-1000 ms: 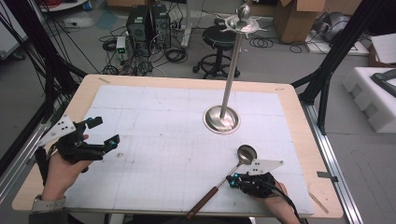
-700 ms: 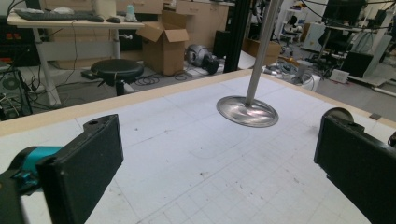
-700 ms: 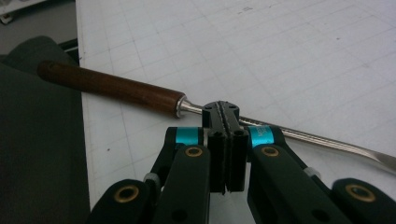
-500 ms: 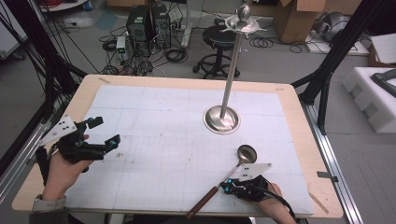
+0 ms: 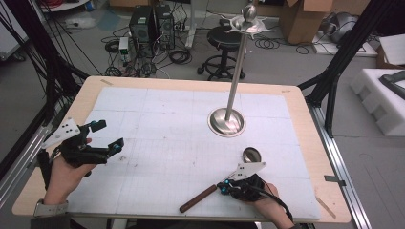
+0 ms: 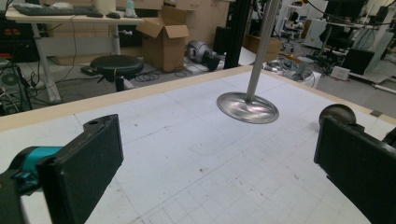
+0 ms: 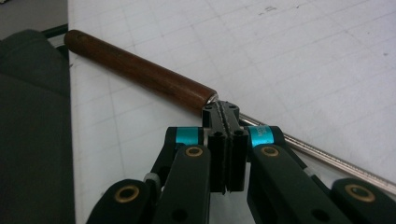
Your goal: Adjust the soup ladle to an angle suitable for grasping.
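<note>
A ladle lies on the white mat near the front edge, with a brown wooden handle [image 5: 198, 198], a thin metal shaft and a steel bowl [image 5: 251, 155]. My right gripper [image 5: 222, 187] is shut on the shaft just past the handle's end. In the right gripper view the closed jaws [image 7: 223, 109] meet the shaft where the wooden handle [image 7: 140, 74] stops. My left gripper [image 5: 109, 134] is open at the table's left side with nothing between its jaws. In the left gripper view [image 6: 219, 154] it faces the ladle's bowl [image 6: 337, 113].
A steel stand with a round base [image 5: 227, 122] and a tall pole topped by a hook ring [image 5: 248, 21] rises right of the mat's middle; its base [image 6: 247, 106] also shows in the left gripper view. The wooden table rim [image 5: 305, 143] borders the mat.
My right gripper and the ladle have shifted slightly left along the front of the mat. The left gripper has stayed put and open.
</note>
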### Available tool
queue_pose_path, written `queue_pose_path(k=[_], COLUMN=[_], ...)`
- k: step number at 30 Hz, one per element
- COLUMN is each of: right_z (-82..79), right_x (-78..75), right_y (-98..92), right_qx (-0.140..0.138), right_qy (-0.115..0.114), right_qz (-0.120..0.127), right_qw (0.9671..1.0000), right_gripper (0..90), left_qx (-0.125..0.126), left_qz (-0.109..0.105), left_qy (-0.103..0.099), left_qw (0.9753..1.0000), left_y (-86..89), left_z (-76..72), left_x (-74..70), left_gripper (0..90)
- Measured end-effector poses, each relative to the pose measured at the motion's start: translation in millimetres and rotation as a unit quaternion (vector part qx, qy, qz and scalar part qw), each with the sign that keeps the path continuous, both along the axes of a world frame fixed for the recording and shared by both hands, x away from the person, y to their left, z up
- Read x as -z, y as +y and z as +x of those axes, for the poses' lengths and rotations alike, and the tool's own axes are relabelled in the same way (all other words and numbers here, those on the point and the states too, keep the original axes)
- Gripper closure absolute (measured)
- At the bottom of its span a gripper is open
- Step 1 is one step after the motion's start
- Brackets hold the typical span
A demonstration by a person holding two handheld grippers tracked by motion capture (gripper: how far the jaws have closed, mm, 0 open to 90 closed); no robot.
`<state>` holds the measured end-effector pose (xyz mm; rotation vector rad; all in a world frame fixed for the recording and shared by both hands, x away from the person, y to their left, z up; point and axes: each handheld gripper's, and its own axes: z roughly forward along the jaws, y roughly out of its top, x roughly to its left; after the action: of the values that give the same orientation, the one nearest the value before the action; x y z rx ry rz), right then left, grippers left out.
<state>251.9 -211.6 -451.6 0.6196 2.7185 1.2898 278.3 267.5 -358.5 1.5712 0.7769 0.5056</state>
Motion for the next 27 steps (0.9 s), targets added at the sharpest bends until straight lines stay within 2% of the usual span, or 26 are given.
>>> queue_pose_path(k=[8,9,12,14,19,23,27], right_z=[8.6,13.3,18.0,26.2,35.1,41.5,51.1], right_x=[-0.4,-0.1,-0.1,0.1,0.1,0.1,0.1], right_y=[17.1,22.9,28.6,35.7,41.4,45.1,51.9], right_qx=[0.033,0.046,0.058,0.078,0.092,0.098,0.104], right_qy=[-0.006,-0.007,-0.005,-0.001,0.010,0.004,-0.013], right_qz=[-0.003,-0.001,-0.001,0.001,0.003,0.001,-0.004], right_qw=[0.9994,0.9989,0.9983,0.9970,0.9957,0.9952,0.9944], right_gripper=[90.0,90.0,90.0,90.0,90.0,90.0,90.0], left_qx=[0.001,0.001,0.001,0.001,0.003,0.002,0.001], left_qz=[0.003,0.002,0.001,0.000,0.002,0.002,0.002], left_qy=[0.001,0.001,0.001,0.002,0.002,0.002,0.002], left_qw=[1.0000,1.0000,1.0000,1.0000,1.0000,1.0000,1.0000], left_y=[-0.2,0.0,0.7,1.4,1.5,1.1,1.5], left_z=[-0.1,-0.2,-0.6,-0.8,-0.4,-0.5,-0.5], left_x=[0.2,0.1,-0.1,-0.4,0.0,0.1,0.1], left_gripper=[1.8,1.8,1.8,1.8,1.8,1.8,1.8])
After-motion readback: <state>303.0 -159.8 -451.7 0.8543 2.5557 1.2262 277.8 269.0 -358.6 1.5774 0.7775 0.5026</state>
